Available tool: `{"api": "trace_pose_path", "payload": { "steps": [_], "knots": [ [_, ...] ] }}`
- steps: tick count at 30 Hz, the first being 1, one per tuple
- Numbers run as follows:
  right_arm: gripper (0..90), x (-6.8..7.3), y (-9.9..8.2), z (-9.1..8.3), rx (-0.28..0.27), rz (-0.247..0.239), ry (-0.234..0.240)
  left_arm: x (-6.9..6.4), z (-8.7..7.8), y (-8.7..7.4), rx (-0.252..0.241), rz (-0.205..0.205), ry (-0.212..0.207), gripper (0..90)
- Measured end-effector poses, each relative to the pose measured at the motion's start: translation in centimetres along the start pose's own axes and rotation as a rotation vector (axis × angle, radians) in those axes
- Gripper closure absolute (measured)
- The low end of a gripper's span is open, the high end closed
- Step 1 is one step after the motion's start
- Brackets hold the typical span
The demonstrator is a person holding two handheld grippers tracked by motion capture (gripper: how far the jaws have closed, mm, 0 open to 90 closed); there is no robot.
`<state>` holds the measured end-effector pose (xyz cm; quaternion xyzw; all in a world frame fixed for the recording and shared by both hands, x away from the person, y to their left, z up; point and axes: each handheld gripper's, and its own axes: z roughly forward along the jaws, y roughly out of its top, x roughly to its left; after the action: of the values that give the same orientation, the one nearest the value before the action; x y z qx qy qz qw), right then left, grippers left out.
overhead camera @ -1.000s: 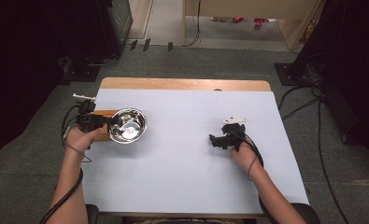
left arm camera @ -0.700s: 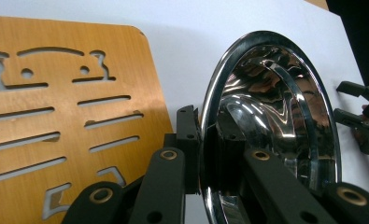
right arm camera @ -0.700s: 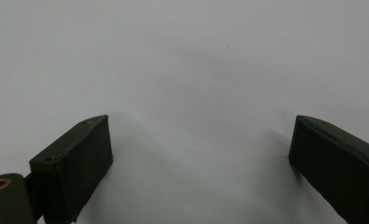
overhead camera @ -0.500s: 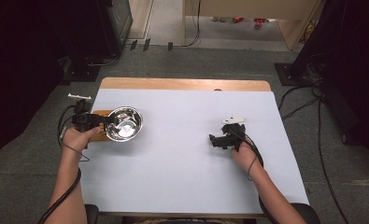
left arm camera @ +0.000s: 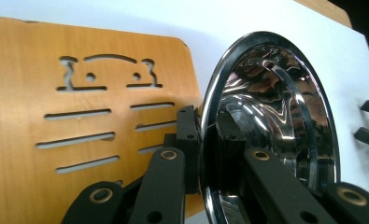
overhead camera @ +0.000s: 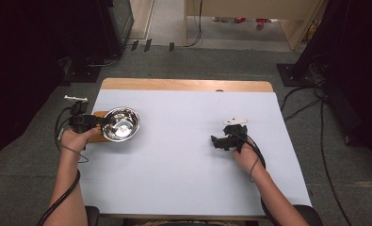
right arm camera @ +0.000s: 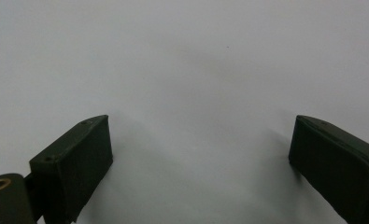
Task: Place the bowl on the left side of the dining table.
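**Inspector:** Near the left edge of the worktop (overhead camera: 183,155), the steel bowl (overhead camera: 121,124) sits partly over a wooden board (overhead camera: 97,133) with cut-out slots. The left gripper (overhead camera: 99,123) is clamped on the bowl's rim at the side facing that edge, one jaw inside the wall, one outside.

**Assessor:** Is the grip sound?

**Inspector:** From the left gripper view, the rim (left arm camera: 210,107) is pinched between the pads, and the bowl looks tipped up on edge relative to the board (left arm camera: 79,116). I judge the hold narrow: a thin rolled lip, polished metal, little surface for the pads to bite on.

**Assessor:** Handling properties?

**Inspector:** Stiff, not fragile; a thin-walled bowl of this kind is probably light. Mirror finish suggests it is slippery. Held at one point on the rim, it is likely to swing or pivot about the pads if moved sharply. No contents are visible inside.

**Assessor:** Best place to take hold?

**Inspector:** The rim, as now, with the pads set deep over the lip so that the wall, not only the bead, is caught. The curved outer belly offers nothing to pinch.

**Assessor:** And the other hand?

**Inspector:** The right gripper (overhead camera: 221,140) rests toward the right side of the worktop, well apart from the bowl, jaws spread wide and holding nothing.
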<state>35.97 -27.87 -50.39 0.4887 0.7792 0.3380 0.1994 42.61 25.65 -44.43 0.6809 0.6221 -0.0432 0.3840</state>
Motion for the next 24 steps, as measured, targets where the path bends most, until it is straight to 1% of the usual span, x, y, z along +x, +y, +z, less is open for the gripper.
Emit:
{"api": "trace_pose_path", "payload": {
  "steps": [4,8,13,20,24],
  "knots": [
    [5.8,0.0,0.0,0.0,-0.001,-0.001,0.001,0.2,0.0,0.0,-0.006,-0.006,0.004,84.3],
    [5.8,0.0,0.0,0.0,-0.001,0.000,0.000,0.6,-0.1,0.0,-0.023,-0.014,0.017,84.3],
    [5.8,0.0,0.0,0.0,-0.001,0.000,0.001,0.9,-0.2,-0.1,-0.028,-0.018,0.035,84.2],
    [5.8,0.0,0.0,0.0,-0.001,0.001,0.000,1.4,-0.4,-0.2,-0.036,-0.032,0.037,84.2],
    [5.7,0.0,0.0,0.0,-0.001,0.000,0.001,1.7,-0.6,-0.2,-0.046,-0.043,0.047,84.3]
  ]
}}
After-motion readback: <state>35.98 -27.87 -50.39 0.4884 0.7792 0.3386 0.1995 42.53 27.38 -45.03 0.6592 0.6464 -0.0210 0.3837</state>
